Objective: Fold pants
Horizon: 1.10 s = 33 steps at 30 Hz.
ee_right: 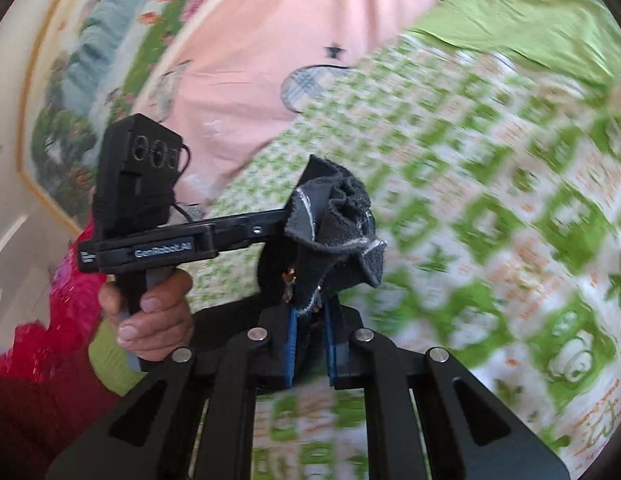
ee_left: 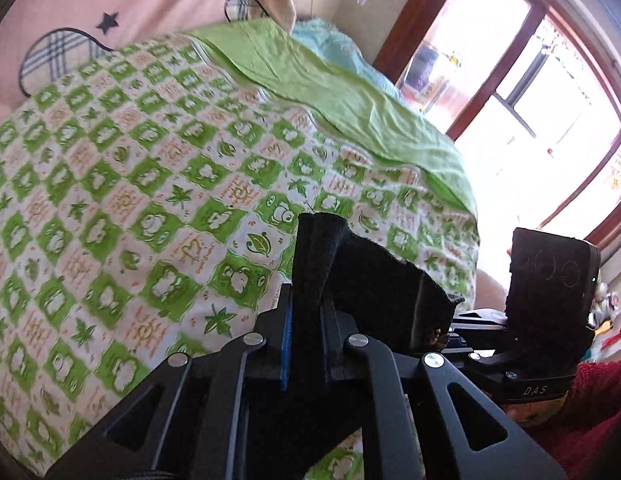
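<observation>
We have both tools clamped tight on the dark pants, held up above the bed (ee_left: 158, 184). Our left tool (ee_left: 308, 280) pinches a bunched edge of the pants (ee_left: 370, 276) between its blue pads, and our right tool (ee_right: 312, 320) grips another gathered fold of the pants (ee_right: 338, 220). A hand (ee_right: 150, 312) in a red sleeve (ee_right: 50, 360) holds the left tool's handle.

L gripper (ee_left: 306, 300) & R gripper (ee_right: 310, 320): jaws clamped, side by side.

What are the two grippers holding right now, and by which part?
Both hold the dark pants: left gripper and right gripper each pinch a bunched edge of the pants; which part cannot be told.
</observation>
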Tool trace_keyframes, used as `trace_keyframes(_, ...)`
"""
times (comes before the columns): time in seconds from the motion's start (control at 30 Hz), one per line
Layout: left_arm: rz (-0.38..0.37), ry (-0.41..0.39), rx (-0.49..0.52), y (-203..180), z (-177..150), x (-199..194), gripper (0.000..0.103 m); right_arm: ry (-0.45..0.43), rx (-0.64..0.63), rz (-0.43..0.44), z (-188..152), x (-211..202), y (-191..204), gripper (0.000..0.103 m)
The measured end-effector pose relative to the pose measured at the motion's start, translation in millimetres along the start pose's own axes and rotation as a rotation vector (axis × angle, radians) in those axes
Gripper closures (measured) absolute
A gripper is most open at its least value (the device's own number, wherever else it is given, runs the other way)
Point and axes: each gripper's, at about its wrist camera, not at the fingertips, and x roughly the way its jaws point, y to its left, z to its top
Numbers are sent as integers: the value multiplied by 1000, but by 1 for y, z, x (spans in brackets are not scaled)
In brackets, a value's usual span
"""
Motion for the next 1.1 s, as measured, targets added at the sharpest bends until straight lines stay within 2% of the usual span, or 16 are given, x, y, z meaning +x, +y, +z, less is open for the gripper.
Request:
trace_keyframes(0.23,8,-129,-66,10,-36,-71,93,38,-136,152,-5,18,57,90)
trace_keyframes(0.5,55,-198,-164,32,-85,-112,93,133,-218,203,-23,53,89,90)
trace_keyframes(0.73,92,-229,-272,62,-127,-125,93,211,-227,236,-40,86,100,90)
trace_keyframes(0.93,107,-228,-385,93,-160,-121,93,287,-237,224,-58,120,105,90)
trace_keyframes(1.1,126,-217,-439,105,-183,-119,94,337,-241,208,-67,136,106,90)
